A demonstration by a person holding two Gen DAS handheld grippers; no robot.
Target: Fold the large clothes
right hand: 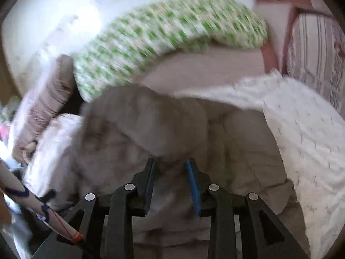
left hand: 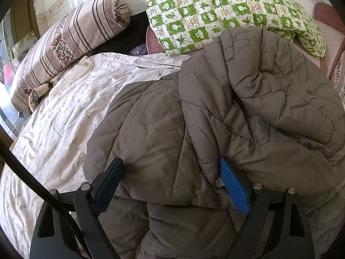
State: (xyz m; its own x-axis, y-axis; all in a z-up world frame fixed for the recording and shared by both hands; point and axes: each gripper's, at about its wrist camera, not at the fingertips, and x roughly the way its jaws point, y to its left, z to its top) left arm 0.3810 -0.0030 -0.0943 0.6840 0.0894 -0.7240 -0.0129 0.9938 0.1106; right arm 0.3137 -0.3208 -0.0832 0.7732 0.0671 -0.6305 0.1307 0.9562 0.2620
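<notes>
A large grey-brown quilted jacket (left hand: 258,108) lies crumpled on the bed, one part folded over the rest. My left gripper (left hand: 171,165) hovers low over its near side with jaws spread wide; the black finger (left hand: 112,177) is at the jacket's left edge, and the blue pad (left hand: 231,185) lies against a fold. In the blurred right wrist view the same jacket (right hand: 151,125) fills the middle. My right gripper (right hand: 170,163) stands just above it, jaws partly apart, with no fabric pinched between the pads.
A white floral sheet (left hand: 64,112) covers the bed. A striped bolster pillow (left hand: 71,41) and a green-checked quilt (left hand: 215,10) lie at the back by the wall. A reddish bed frame (right hand: 286,49) rises at the right. A black cable (left hand: 32,183) crosses the left wrist view.
</notes>
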